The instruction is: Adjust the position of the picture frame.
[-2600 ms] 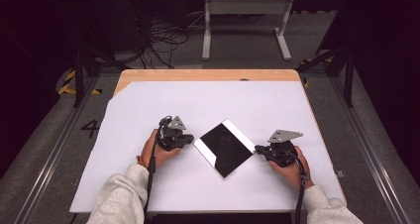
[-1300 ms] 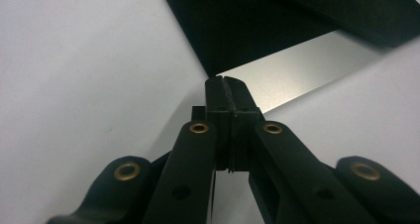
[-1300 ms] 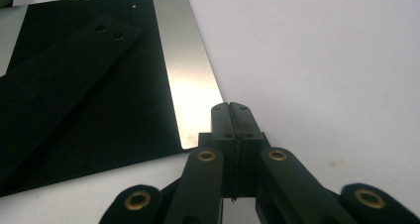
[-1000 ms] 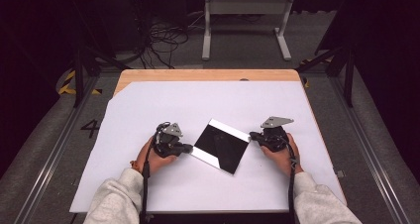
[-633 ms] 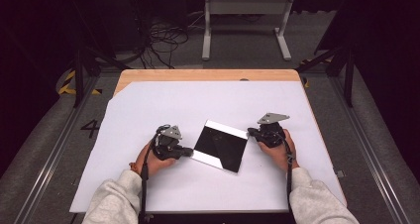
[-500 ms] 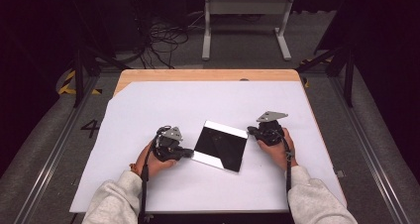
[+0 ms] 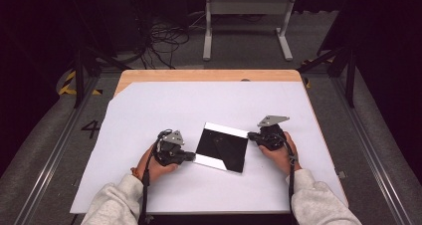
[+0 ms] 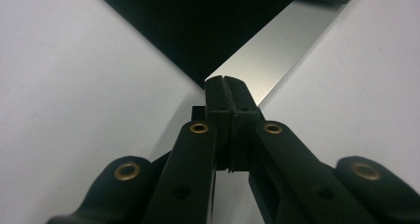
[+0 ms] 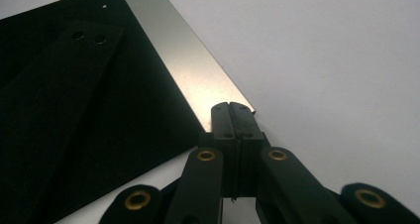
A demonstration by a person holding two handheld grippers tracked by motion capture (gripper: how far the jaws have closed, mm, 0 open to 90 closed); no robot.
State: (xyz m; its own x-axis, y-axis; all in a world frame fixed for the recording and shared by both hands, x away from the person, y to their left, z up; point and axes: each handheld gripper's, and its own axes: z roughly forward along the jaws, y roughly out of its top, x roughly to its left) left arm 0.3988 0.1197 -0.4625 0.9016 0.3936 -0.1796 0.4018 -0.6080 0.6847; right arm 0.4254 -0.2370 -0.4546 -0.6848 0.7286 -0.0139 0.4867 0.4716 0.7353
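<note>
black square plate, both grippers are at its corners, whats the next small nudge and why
Probably keep turning it: both grippers, left and right, are shut with tips at opposite corners of the black square plate, which lies askew to the white sheet's edges.

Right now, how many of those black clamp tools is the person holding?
2. The left hand-held gripper sits at the near-left corner of the dark square panel; the right hand-held gripper sits at its far-right corner.

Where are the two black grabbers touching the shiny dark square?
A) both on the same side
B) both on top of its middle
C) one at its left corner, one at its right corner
C: in the high view the left gripper meets the square plate at its near-left corner and the right gripper at its far-right corner, jaws shut.
</note>
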